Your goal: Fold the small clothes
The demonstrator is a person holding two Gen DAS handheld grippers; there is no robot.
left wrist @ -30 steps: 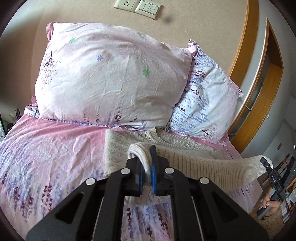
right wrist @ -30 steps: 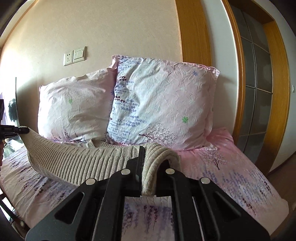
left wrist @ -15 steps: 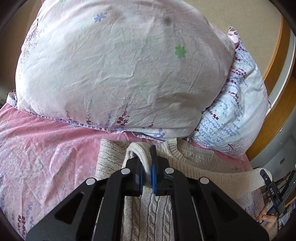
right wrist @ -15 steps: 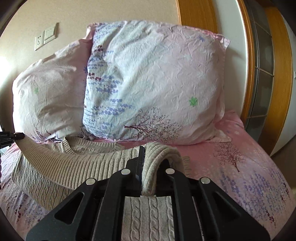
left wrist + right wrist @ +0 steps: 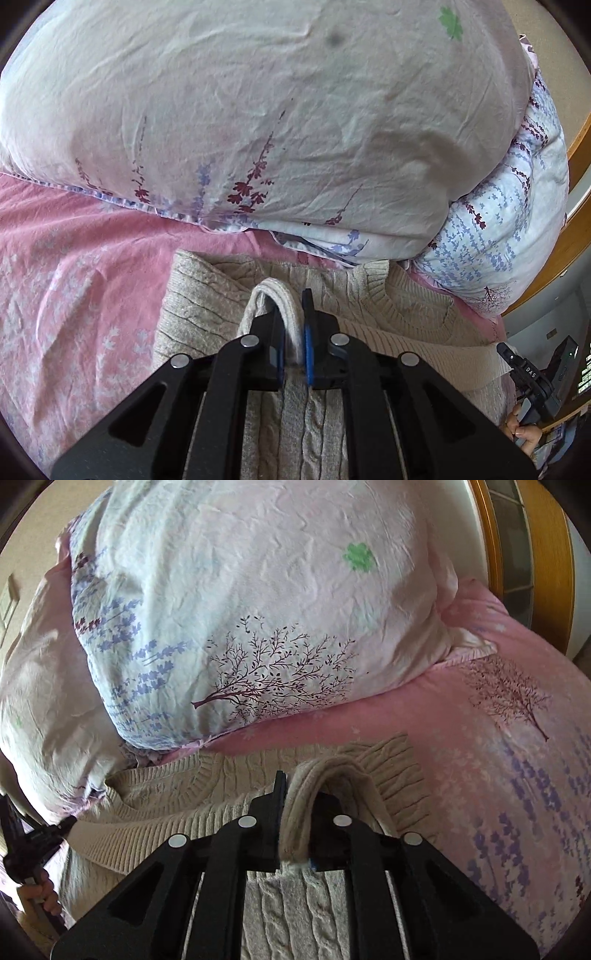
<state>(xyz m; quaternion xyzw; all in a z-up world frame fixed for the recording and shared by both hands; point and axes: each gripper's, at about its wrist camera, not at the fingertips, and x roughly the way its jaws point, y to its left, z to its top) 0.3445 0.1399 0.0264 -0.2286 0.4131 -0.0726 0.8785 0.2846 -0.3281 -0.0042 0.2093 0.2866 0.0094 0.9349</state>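
- The beige cable-knit sweater (image 5: pixel 207 310) lies on the pink floral bedsheet (image 5: pixel 74 295), its neckline at 12 o'clock, just beside the pillows (image 5: pixel 258 110)
- Left gripper (image 5: pixel 293 332) is clamped on a raised fold of the sweater hem
- Right gripper (image 5: pixel 299 812) likewise pinches a knit fold at the sweater's 3 o'clock edge

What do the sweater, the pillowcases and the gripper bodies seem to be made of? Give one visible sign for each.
Sweater: knitted yarn, likely wool or acrylic; cable and rib stitches show.
Pillowcases: thin printed woven cloth, probably cotton; fine wrinkles.
Left gripper and right gripper: matte black rigid plastic, seemingly; silver fasteners.
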